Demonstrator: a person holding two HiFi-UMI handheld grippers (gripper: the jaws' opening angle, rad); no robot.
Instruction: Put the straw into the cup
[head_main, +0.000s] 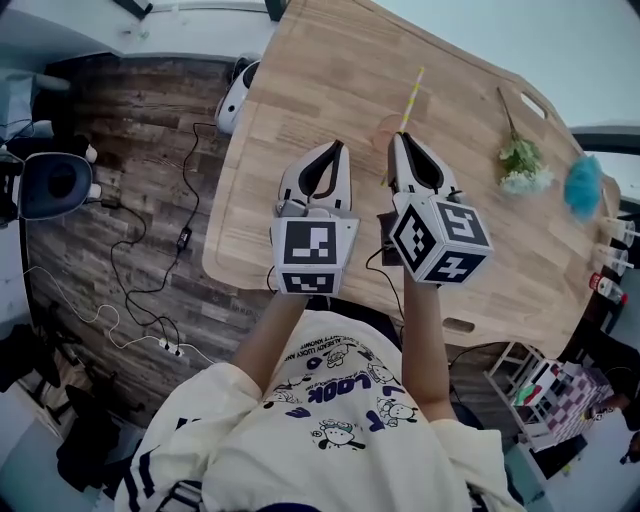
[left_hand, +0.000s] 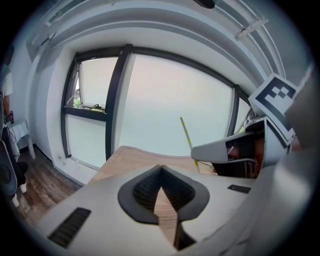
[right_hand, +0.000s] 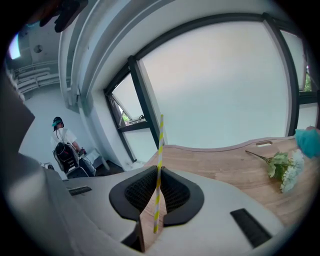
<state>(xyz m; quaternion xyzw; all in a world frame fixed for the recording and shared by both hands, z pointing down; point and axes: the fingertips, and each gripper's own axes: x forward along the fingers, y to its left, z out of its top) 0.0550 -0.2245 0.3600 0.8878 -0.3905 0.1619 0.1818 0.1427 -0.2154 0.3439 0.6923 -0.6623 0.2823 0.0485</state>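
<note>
A yellow-and-white striped straw (head_main: 413, 98) sticks up and forward from my right gripper (head_main: 400, 140), which is shut on its lower part. In the right gripper view the straw (right_hand: 160, 145) runs upright between the closed pads (right_hand: 172, 192). A faint pinkish round shape (head_main: 385, 130), possibly the cup, lies on the wooden table (head_main: 330, 70) just left of the right gripper's tip; I cannot tell it clearly. My left gripper (head_main: 338, 148) hovers beside the right one, shut and holding nothing. In the left gripper view the straw (left_hand: 186, 132) rises past the right gripper (left_hand: 227, 150).
A small bunch of white flowers (head_main: 520, 165) and a blue fluffy object (head_main: 583, 185) lie at the table's far right. A white device (head_main: 237, 95) sits at the table's left edge, with cables (head_main: 150, 270) on the floor. A person (right_hand: 62, 142) stands far back.
</note>
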